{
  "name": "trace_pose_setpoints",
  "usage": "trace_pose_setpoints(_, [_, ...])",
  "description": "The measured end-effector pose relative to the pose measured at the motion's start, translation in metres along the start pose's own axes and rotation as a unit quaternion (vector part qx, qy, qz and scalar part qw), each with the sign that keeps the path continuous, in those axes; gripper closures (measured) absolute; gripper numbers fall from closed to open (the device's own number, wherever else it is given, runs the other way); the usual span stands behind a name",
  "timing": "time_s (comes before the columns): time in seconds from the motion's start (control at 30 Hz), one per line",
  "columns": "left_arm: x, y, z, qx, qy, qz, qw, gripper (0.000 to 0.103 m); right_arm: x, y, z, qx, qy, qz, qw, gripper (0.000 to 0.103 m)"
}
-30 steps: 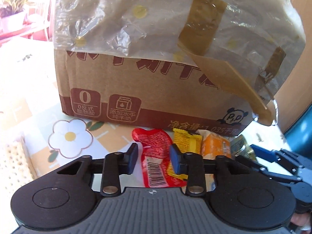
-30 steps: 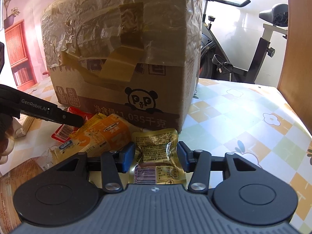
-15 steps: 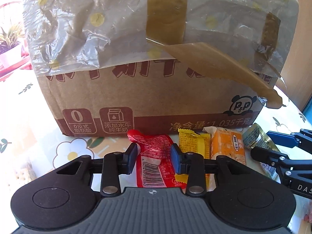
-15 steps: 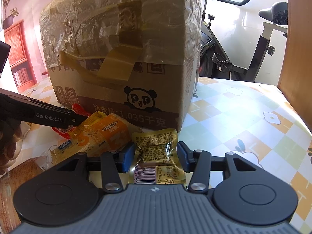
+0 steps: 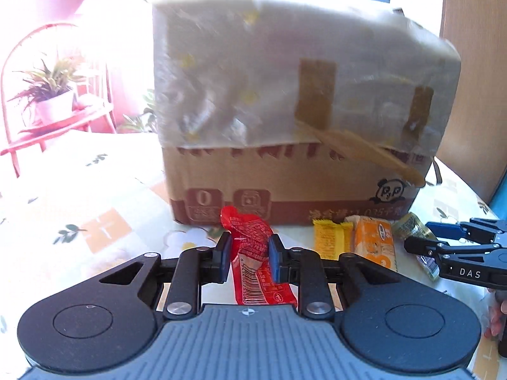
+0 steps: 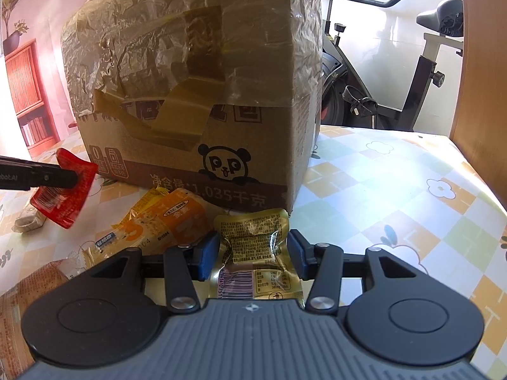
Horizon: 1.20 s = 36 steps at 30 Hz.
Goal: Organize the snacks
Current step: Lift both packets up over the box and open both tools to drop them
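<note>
The left gripper (image 5: 247, 255) has its jaws pinching the red snack packet (image 5: 253, 253) across its middle; in the right wrist view the packet (image 6: 65, 196) hangs clear of the bench, tilted, one end drooping below the jaws. The right gripper (image 6: 252, 255) has its jaws spread to either side of the gold foil packet (image 6: 253, 247), which lies flat on the bench (image 6: 396, 209); the blue pads sit just beside its edges, and I cannot tell whether they touch it yet.

Just left of the gold packet lie the orange snack pack (image 6: 171, 221) and, seen from the left wrist, a yellow wrapper (image 5: 331, 239), all crowded against the foot of the cardboard box (image 6: 196, 101), whose top is wrapped in crinkled plastic and tape.

Risks, as I judge them: the red packet is thin and slick, held by a narrow pinch, so a quick swing could let it slide out. The gold foil lies flat, so closing jaws may skate over it or crumple it rather than lift it. The orange pack sits close enough to be nudged or caught in the same grip.
</note>
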<state>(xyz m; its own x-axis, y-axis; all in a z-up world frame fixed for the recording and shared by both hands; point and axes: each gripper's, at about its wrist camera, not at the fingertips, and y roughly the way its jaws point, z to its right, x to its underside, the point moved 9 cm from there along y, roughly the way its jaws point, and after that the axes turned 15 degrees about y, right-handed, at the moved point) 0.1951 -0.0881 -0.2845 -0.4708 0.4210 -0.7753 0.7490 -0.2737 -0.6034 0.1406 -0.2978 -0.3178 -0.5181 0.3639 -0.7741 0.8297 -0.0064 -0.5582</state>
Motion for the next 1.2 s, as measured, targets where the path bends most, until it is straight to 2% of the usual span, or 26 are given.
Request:
trace_pose_setpoints(0.13, [-0.003,-0.019,-0.017,-0.015,-0.011,0.014,0.9997,0.077,0.0,-0.003,0.0,0.006,-0.004,0.005,1.0,0.053])
trace_pose_setpoints(0.27, [-0.012,-0.027,-0.029,-0.025,-0.023,0.03,0.999,0.077,-0.001,-0.013,-0.006,0.013,-0.034,0.002,0.999,0.053])
trace_pose_setpoints(0.47, [-0.023,-0.049,-0.047,-0.03,-0.004,0.061,0.9977,0.077,-0.015,-0.048,-0.008,0.02,-0.023,0.038,0.999,0.053])
trace_pose_setpoints(0.67, [-0.061,-0.071,-0.066,-0.042,0.005,0.113,0.9927,0.077,-0.068,-0.095,-0.03,-0.003,-0.036,0.112,0.993,0.053])
trace_pose_setpoints(0.83, [-0.116,-0.098,-0.078,-0.052,0.011,0.182,0.9819,0.077,-0.136,-0.129,-0.055,-0.035,-0.047,0.186,0.981,0.053])
trace_pose_setpoints(0.93, [-0.152,-0.098,-0.077,-0.048,0.015,0.201,0.9784,0.077,-0.173,-0.124,-0.071,-0.049,-0.068,0.194,0.977,0.053])
trace_pose_setpoints(1.03, [-0.188,-0.083,-0.076,-0.027,0.011,0.198,0.9797,0.077,-0.207,-0.098,-0.082,-0.044,-0.083,0.18,0.979,0.053])
trace_pose_setpoints(1.2, [-0.229,-0.037,-0.071,-0.03,0.035,0.166,0.9851,0.077,-0.243,-0.03,-0.074,-0.01,-0.052,0.11,0.993,0.053])
